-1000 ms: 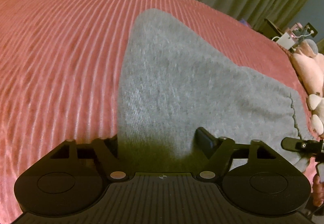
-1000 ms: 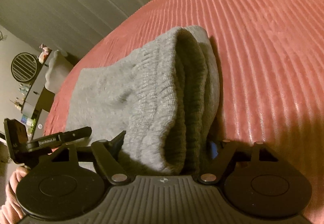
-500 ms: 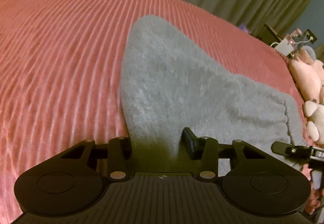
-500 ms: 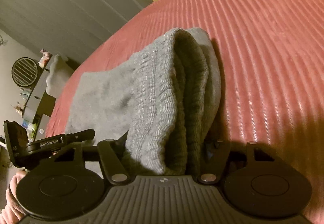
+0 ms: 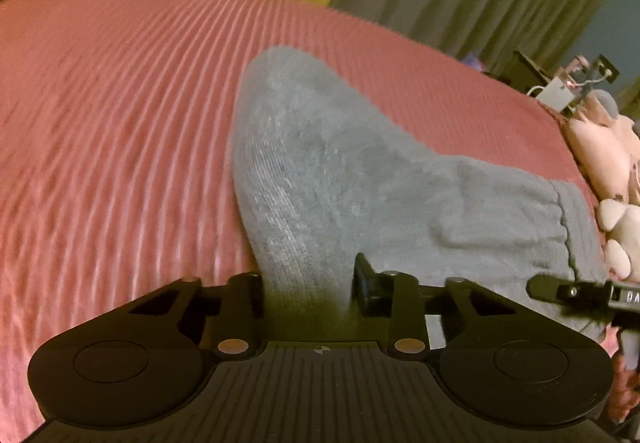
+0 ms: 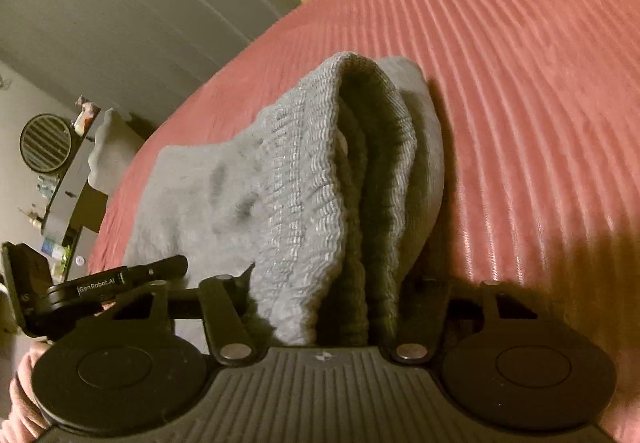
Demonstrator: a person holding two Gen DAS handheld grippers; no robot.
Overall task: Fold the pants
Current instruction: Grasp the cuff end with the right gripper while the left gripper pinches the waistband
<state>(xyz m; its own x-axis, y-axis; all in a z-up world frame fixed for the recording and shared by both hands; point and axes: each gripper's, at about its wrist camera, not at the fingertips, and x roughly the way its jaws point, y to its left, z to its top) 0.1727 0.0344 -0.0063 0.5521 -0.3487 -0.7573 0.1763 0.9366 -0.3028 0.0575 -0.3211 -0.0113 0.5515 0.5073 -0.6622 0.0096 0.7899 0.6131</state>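
A pair of soft grey knitted pants is seen lying on a pink ribbed bedspread, already doubled into a thick bundle. At the left of the scene, the left black two-finger gripper is clamped on a plain folded edge of the fabric. Further right, the ribbed elastic waistband is pinched in several stacked layers by the right black two-finger gripper, whose fingers are closed on it.

The cloth is judged to be light, limp and stretchy, likely to sag and slide between layers unless all layers are taken together. The waistband and the opposite folded edge are judged the firmest places to be held.

The fingertips of both grippers are buried in fabric, so the depth of each grip cannot be made out. The legs of the pants are hidden within the bundle. A pale pink plush toy is cut off at the right edge, and both views are blurred.
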